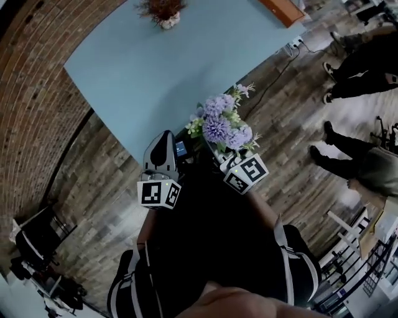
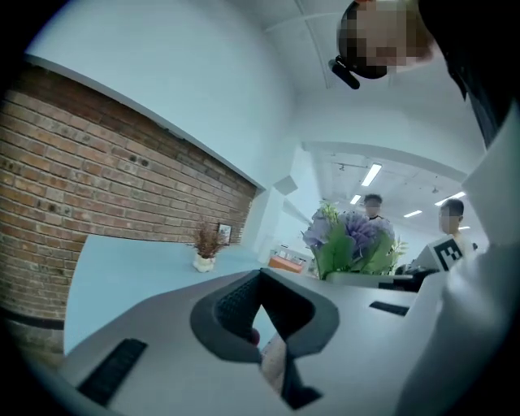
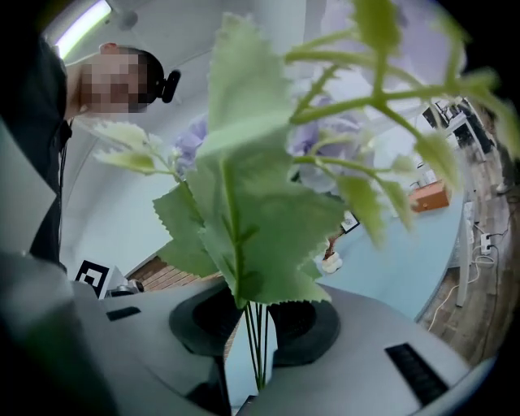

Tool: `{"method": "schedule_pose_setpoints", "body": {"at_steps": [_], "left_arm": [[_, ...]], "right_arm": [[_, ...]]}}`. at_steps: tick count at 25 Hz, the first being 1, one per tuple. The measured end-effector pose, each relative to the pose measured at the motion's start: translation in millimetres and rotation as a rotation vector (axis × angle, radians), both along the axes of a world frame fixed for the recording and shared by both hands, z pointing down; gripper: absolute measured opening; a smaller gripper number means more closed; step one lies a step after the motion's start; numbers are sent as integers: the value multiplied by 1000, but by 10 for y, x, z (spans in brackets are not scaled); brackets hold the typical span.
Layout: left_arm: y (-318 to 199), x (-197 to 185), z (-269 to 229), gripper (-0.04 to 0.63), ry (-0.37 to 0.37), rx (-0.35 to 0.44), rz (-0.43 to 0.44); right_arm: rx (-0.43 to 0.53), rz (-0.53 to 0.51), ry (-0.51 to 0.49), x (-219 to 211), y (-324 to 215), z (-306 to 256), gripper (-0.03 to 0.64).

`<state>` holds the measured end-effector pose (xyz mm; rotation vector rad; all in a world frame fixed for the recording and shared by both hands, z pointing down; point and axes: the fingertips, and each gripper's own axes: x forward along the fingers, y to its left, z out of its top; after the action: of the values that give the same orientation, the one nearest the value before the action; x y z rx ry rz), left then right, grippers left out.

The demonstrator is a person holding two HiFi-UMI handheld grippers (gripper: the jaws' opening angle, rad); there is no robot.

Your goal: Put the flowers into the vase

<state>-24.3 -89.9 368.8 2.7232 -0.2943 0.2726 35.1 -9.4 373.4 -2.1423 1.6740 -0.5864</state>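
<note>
A bunch of purple artificial flowers (image 1: 224, 124) with green leaves (image 3: 244, 203) stands upright in my right gripper (image 1: 222, 155), whose jaws are shut on the thin green stems (image 3: 258, 341). The bunch also shows in the left gripper view as purple flowers (image 2: 353, 240) off to the right. My left gripper (image 1: 163, 140) hangs beside it on the left, over the near edge of the light blue table (image 1: 143, 68); its pads (image 2: 236, 305) meet at the tips with nothing held. A small white vase (image 1: 166, 20) with reddish dried sprigs stands at the table's far end (image 2: 205, 260) (image 3: 329, 262).
A brick wall (image 1: 31, 93) runs along the table's left side. An orange box (image 1: 283, 9) lies at the far right corner. A power strip with a cable (image 1: 292, 45) lies on the wooden floor. Other people's legs (image 1: 348, 68) stand at the right, and a black chair (image 1: 37, 242) at the lower left.
</note>
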Motion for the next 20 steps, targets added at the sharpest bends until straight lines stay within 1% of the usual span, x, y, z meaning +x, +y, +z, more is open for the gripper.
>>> {"method": "schedule_pose_setpoints", "body": {"at_steps": [2, 5, 9, 12, 16, 20], "left_arm": [[226, 328, -48, 48, 13, 5, 41], [581, 739, -171, 48, 34, 33, 115], [884, 1028, -163, 48, 9, 70, 193], [945, 1325, -95, 48, -3, 60, 219], [949, 1905, -61, 48, 34, 42, 252], [846, 2466, -34, 48, 70, 8, 261]], "right_arm": [[-5, 26, 3, 205, 218, -10, 96], [-9, 65, 24, 498, 521, -62, 96], [-43, 105, 34, 761, 719, -9, 97], [-78, 141, 40, 1038, 810, 65, 97], [-98, 215, 54, 1524, 993, 88, 97], [-131, 284, 85, 2041, 1102, 60, 95]]}}
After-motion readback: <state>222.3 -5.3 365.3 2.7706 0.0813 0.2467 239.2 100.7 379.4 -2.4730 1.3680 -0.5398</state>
